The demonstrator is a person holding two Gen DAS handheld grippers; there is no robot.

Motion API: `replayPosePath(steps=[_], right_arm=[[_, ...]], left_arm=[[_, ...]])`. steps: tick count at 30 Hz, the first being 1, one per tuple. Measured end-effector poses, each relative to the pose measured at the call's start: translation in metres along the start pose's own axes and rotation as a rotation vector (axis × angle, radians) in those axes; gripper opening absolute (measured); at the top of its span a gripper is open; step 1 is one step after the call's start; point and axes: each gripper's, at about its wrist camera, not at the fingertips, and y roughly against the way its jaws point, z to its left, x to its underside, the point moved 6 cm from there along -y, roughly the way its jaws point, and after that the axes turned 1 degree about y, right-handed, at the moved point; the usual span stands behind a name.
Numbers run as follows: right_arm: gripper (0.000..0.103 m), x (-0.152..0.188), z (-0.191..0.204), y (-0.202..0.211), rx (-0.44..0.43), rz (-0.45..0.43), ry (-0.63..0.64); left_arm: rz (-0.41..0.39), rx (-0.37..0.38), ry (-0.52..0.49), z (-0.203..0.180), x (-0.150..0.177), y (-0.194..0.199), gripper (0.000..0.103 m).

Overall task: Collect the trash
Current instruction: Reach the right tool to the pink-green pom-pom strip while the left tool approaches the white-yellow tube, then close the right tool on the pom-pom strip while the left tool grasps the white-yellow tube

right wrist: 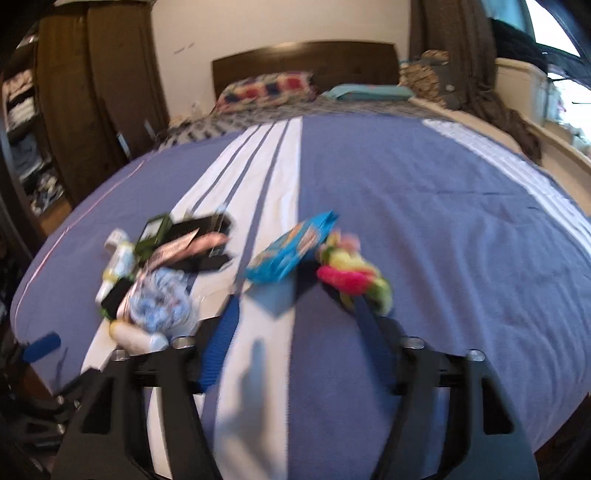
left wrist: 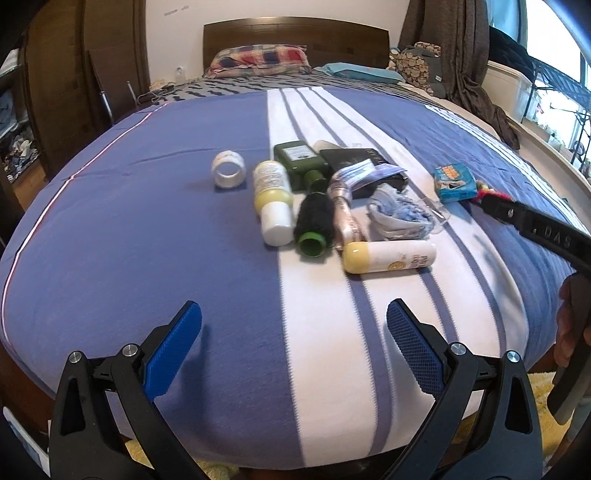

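Note:
A heap of trash lies on the striped bed cover: a white tape roll, white-and-yellow bottles, a green bottle, a black roll with a green cap, a crumpled blue-white wrapper, a blue snack packet and a pink-yellow fuzzy item. My left gripper is open and empty, short of the heap. My right gripper is open, its fingers either side of the blue packet's near end; the view is blurred.
Pillows and a wooden headboard stand at the far end. A wardrobe is on the left, a window ledge with curtains on the right. The right gripper's arm reaches in from the right.

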Motion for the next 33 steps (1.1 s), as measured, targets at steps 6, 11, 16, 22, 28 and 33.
replayPosePath(steps=[6,11,16,22,28,33], right_arm=[[0.066,-0.001,-0.027,-0.001,0.076,0.003,-0.007],[0.065,0.004,-0.039,-0.018,0.091,0.028,0.0],[0.053,0.002,-0.036,-0.04,0.082,0.032,0.033],[0.039,-0.004,-0.03,-0.048,0.064,0.026,0.054],[0.025,0.0,-0.026,-0.043,0.055,0.025,0.07],[0.025,0.014,-0.025,-0.026,0.067,0.032,0.068]], left_arm=[[-0.001,0.036,-0.016,-0.013,-0.006,-0.007,0.095],[0.013,0.083,-0.005,-0.024,-0.006,-0.014,0.095],[0.014,0.103,0.003,-0.038,-0.011,-0.022,0.095],[0.009,0.079,-0.004,-0.05,-0.021,-0.036,0.095],[-0.001,0.069,-0.024,-0.054,-0.021,-0.037,0.075],[-0.009,0.097,-0.007,-0.047,-0.014,-0.026,0.065]])
